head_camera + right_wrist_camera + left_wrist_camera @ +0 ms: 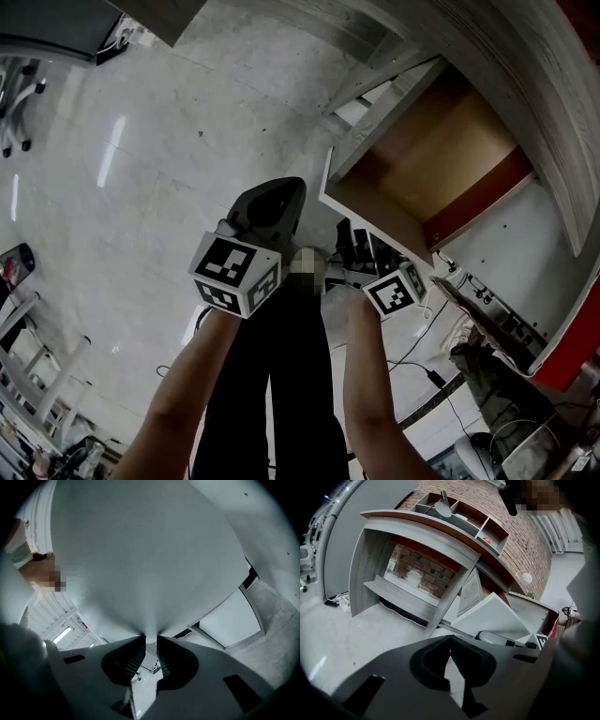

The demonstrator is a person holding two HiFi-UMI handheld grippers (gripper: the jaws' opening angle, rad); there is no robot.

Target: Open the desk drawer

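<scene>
Right gripper [150, 639] was clamped, folks; its two ribbed pads [133, 656] stood close together, and the bottom edge of the white drawer front [140, 550] was pinched right between them; that pale panel rose straight ahead of the jaws and filled nearly all of the right gripper view. From the head view the drawer [441, 159] lay just beyond the right gripper's tips, its brown wooden inside showing; a reddish side wall ran along it, and the drawer front stood between the tool and that brown bottom. The marker cube [394, 292] sat at the back of the right gripper, toward the person's forearm [370, 375].

Left gripper [450, 638] was closed on nothing; its dark jaws met at the tips with only bare floor [370, 625] beyond them; it hung just beside the right gripper, apart from the drawer front, carrying its own larger cube [234, 272].

Ahead of the left gripper stood the grey wood desk [417, 527], tilted in its view, with open shelf compartments on top and a brick wall [487, 503] behind; the white drawer front showed low and to the right of its jaws. Cables [422, 366] trailed on the floor behind the right gripper, under the drawer.
</scene>
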